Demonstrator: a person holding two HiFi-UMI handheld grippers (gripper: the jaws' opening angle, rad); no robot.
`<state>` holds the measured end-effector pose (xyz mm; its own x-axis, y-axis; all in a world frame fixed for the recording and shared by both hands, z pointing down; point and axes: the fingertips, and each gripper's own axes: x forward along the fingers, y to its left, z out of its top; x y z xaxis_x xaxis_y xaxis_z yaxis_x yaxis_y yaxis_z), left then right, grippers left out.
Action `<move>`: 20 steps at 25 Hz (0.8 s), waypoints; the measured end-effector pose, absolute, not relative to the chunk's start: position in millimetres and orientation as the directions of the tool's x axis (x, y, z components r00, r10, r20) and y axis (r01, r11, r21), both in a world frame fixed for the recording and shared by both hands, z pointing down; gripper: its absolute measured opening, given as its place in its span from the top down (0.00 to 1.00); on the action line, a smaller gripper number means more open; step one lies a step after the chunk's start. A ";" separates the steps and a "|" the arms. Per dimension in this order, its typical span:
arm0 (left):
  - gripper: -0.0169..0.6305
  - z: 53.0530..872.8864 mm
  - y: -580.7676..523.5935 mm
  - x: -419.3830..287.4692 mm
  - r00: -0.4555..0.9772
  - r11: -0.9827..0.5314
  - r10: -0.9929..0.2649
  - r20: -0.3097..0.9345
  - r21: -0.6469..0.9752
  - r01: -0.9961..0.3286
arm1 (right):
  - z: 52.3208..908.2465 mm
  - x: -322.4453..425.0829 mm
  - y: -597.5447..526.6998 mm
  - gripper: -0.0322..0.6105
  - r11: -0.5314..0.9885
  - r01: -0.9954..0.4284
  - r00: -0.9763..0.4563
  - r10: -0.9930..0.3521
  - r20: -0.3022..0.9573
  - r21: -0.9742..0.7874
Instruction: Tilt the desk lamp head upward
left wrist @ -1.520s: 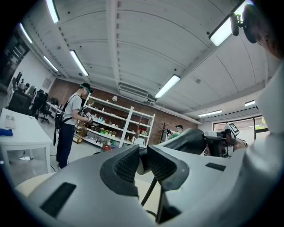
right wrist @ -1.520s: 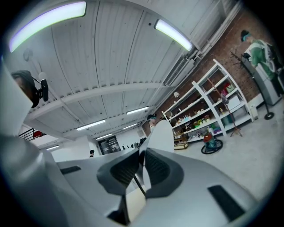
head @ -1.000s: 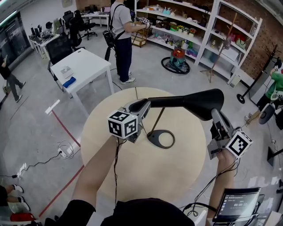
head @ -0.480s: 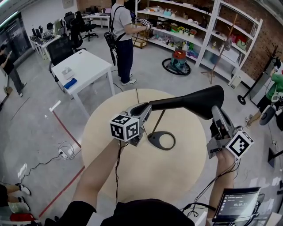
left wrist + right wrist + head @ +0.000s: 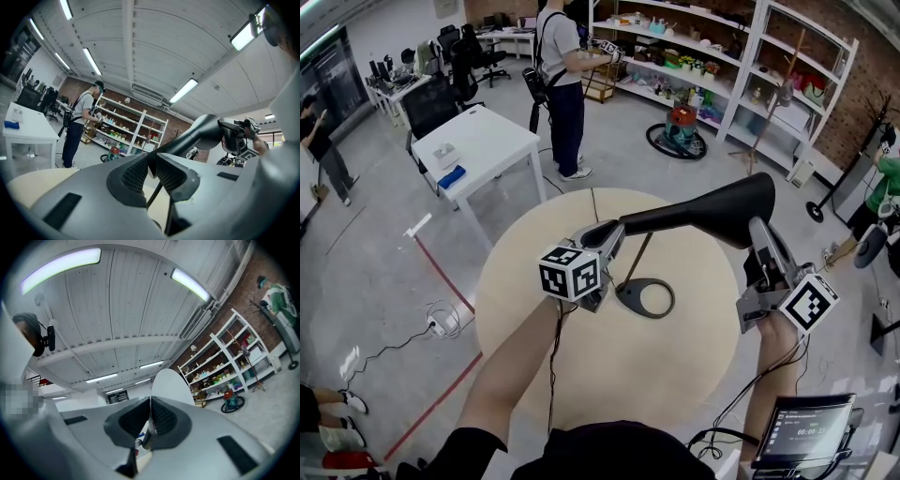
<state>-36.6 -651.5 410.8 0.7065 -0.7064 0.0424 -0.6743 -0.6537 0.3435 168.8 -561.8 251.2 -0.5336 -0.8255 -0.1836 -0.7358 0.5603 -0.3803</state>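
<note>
A black desk lamp stands on the round beige table (image 5: 609, 394), its ring base (image 5: 645, 297) near the middle. Its long arm (image 5: 666, 218) slants up to the right and ends in the flared lamp head (image 5: 727, 208). My left gripper (image 5: 609, 242) is shut on the arm's low left end, next to the joint. In the left gripper view the pads (image 5: 138, 173) pinch that arm (image 5: 180, 143). My right gripper (image 5: 759, 239) is shut on the head's lower rim. The right gripper view shows my right gripper (image 5: 150, 420) clamped on the thin edge, with the head's pale underside (image 5: 171, 385) above.
A white desk (image 5: 473, 141) stands beyond the table at the left, and a person (image 5: 558, 66) stands at the white shelves (image 5: 694, 56). Red tape (image 5: 441, 272) and cables (image 5: 436, 319) lie on the floor at the left. A small screen (image 5: 802, 431) sits at my lower right.
The lamp head has risen a little, so the arm now slopes upward to the right. Both grippers kept their hold; the left one shifted slightly right.
</note>
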 end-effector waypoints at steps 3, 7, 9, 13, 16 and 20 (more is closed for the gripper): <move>0.89 413.3 -650.2 -37.1 0.708 -0.654 -0.704 0.046 0.344 -0.673 | 251.6 167.2 -561.2 0.93 0.560 -0.736 -0.531 -0.826 -0.188 -0.382; 0.89 414.2 -648.6 -37.5 0.707 -0.651 -0.705 0.046 0.352 -0.672 | 249.3 164.6 -560.2 0.93 0.562 -0.734 -0.533 -0.825 -0.191 -0.380; 0.89 415.3 -648.2 -38.0 0.708 -0.649 -0.705 0.046 0.359 -0.670 | 247.7 162.6 -560.0 0.93 0.565 -0.734 -0.534 -0.823 -0.194 -0.376; 0.89 416.4 -647.8 -38.2 0.710 -0.651 -0.702 0.048 0.361 -0.668 | 249.5 163.5 -560.3 0.93 0.555 -0.736 -0.524 -0.829 -0.193 -0.388; 0.89 416.8 -647.7 -37.9 0.712 -0.652 -0.700 0.049 0.361 -0.666 | 249.3 164.1 -560.6 0.93 0.556 -0.734 -0.524 -0.829 -0.195 -0.390; 0.89 416.7 -648.1 -38.4 0.712 -0.650 -0.700 0.047 0.370 -0.664 | 246.4 163.0 -561.9 0.93 0.565 -0.730 -0.532 -0.823 -0.201 -0.385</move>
<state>-38.4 -648.1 416.7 0.7125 -0.7001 0.0471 -0.6635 -0.6504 0.3698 163.0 -561.9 246.4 -0.5316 -0.8228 -0.2010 -0.7297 0.5654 -0.3845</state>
